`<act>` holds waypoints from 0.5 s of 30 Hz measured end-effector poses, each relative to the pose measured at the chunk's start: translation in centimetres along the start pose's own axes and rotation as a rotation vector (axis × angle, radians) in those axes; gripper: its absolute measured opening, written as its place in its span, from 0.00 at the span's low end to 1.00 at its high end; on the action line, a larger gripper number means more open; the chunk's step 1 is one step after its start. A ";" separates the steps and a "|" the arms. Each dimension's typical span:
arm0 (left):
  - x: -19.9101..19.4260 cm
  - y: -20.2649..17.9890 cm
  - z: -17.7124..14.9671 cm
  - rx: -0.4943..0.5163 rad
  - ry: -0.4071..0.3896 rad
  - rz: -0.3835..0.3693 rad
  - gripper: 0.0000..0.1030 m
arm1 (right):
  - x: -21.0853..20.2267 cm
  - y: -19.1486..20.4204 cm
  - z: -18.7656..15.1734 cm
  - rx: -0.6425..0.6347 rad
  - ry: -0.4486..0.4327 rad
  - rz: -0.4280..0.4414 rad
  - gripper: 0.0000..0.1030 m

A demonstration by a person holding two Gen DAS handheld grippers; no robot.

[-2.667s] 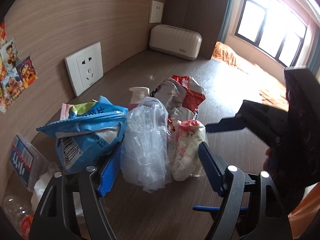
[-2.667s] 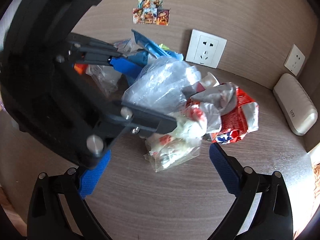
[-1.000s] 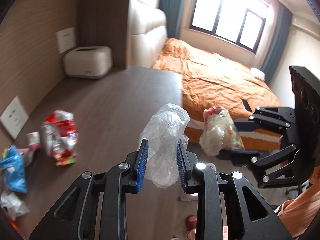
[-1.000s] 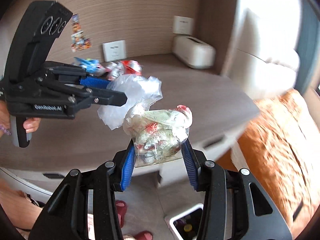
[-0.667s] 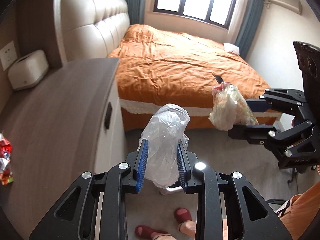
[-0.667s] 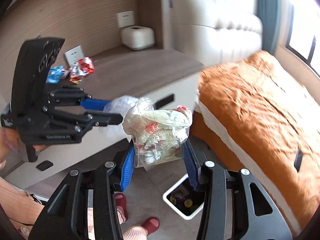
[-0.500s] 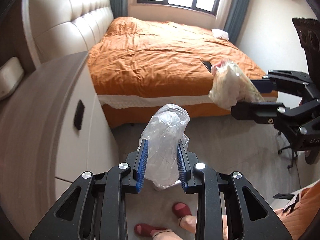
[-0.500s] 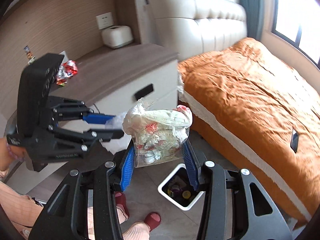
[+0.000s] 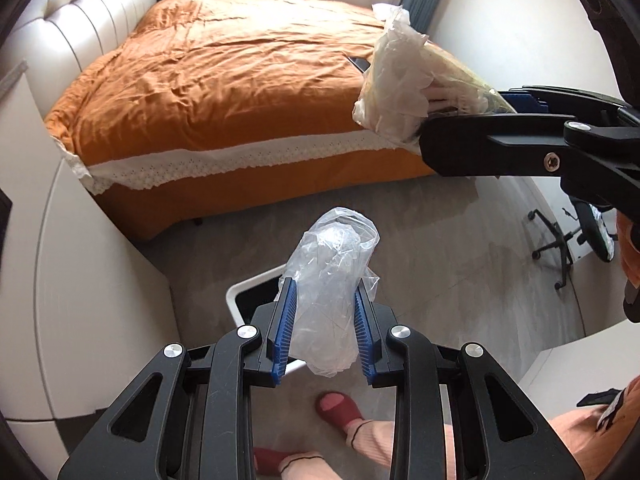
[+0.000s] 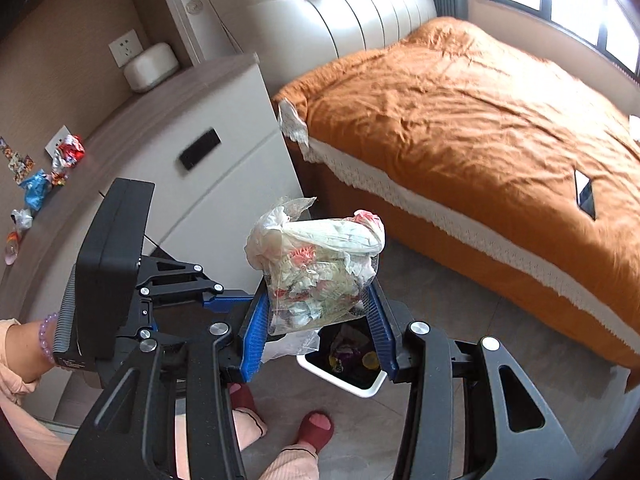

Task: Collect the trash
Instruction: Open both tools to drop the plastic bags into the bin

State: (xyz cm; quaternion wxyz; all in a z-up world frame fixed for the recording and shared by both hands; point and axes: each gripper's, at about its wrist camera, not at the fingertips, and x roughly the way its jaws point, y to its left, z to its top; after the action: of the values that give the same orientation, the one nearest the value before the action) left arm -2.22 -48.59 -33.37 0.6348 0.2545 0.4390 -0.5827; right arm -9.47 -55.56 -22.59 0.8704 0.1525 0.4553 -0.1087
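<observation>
Grey floor tiles run between an orange-covered bed and a pale cabinet, and on them, by the person's red slippers, stands a white-rimmed waste bin with coloured scraps already inside. Both loads are carried out over that bin, presumably so that each can fall straight in once its grip is let go.

The left gripper has its ribbed blue fingers drawn narrow on a clear plastic bag: thin, crinkled film, nearly empty and puffed into a soft upright lump, pinched across its lower half so the loose top stands free. In the left wrist view the bin's rim shows just behind it.

The right gripper has its fingers closed rather wider on a stuffed transparent bag (crumpled tissue and red-and-white wrappers, as far as one can tell), lumpy, springy and bulging above the pads. It hangs directly over the bin's mouth.

More trash lies on the wood-grain table by the wall sockets: a blue packet, red foil wrappers, a small bottle, so collecting looks only partly done.
</observation>
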 end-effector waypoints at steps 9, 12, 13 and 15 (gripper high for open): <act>7.1 1.4 -2.6 0.004 0.103 -0.033 0.32 | 9.0 -3.4 -2.8 0.064 0.122 0.065 0.46; 8.7 1.5 -2.7 0.005 0.114 -0.023 0.95 | 12.0 -4.2 -3.5 0.067 0.198 0.085 0.86; 8.8 1.8 -2.6 -0.005 0.103 -0.012 0.95 | 12.6 -4.5 -3.8 0.063 0.210 0.054 0.97; 9.2 2.1 -2.3 -0.015 0.111 -0.004 0.95 | 13.5 -5.4 -4.0 0.083 0.241 0.071 0.96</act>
State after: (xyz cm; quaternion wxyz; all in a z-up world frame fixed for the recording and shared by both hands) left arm -1.36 -50.96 -42.73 0.6104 0.2806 0.4784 -0.5655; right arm -6.74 -59.83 -36.83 0.8058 0.2162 0.5459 -0.0774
